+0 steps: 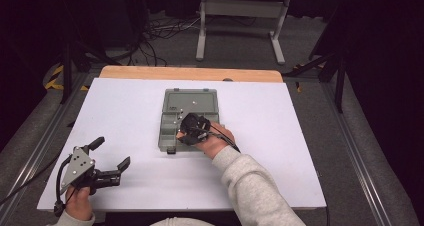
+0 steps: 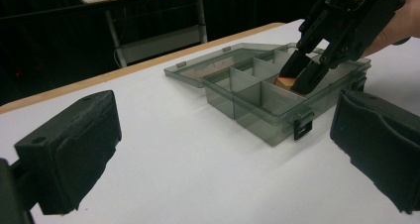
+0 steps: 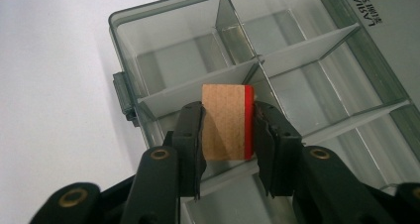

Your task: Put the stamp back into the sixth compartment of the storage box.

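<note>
Right claw (image 3: 228, 130): pinching a small wooden block (image 3: 227, 122) with one red face, its jaws pressing on both sides.
Block position: hanging over the dividers of the open compartment box (image 1: 167, 136), near the front row by the latch (image 2: 302, 128).
Step in hand, as I judge it: lowering the block into one compartment.
Doing it well: centring the block between the partition walls, keeping it square, and sinking it before releasing so that it is not catching on a divider.
Left claw (image 1: 111, 153): resting spread and holding nothing, well apart from the box.
Worktop (image 1: 125, 111): carrying the box, lid lying flat behind.
</note>
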Available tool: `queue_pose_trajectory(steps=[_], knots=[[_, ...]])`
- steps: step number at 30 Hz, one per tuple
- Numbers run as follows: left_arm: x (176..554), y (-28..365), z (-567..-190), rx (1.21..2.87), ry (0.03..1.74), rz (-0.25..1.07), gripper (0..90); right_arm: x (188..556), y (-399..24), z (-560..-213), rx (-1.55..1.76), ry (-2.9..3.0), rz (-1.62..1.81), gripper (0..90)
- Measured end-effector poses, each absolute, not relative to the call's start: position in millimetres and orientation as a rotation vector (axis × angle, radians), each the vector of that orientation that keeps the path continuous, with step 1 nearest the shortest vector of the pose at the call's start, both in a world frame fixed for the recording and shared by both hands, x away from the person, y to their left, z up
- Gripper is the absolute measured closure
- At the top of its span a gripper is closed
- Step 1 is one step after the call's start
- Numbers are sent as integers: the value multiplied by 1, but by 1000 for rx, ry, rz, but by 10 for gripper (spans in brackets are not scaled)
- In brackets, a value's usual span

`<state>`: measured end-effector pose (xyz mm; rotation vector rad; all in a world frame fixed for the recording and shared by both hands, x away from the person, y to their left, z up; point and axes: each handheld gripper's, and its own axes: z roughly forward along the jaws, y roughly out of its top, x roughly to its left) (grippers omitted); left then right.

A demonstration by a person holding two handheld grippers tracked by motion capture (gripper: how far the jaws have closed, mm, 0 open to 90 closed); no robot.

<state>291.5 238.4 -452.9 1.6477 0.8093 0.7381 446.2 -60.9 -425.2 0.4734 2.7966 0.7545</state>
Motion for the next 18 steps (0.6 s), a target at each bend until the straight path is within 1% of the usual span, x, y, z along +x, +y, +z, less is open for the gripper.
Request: queue_pose_trajectory(steps=[12, 18], knots=[[292, 239, -453, 1650, 806, 737, 3, 446, -60, -426, 467, 2798, 748, 660], [292, 238, -453, 1648, 807, 735, 3, 445, -61, -424, 467, 2787, 764, 614]])
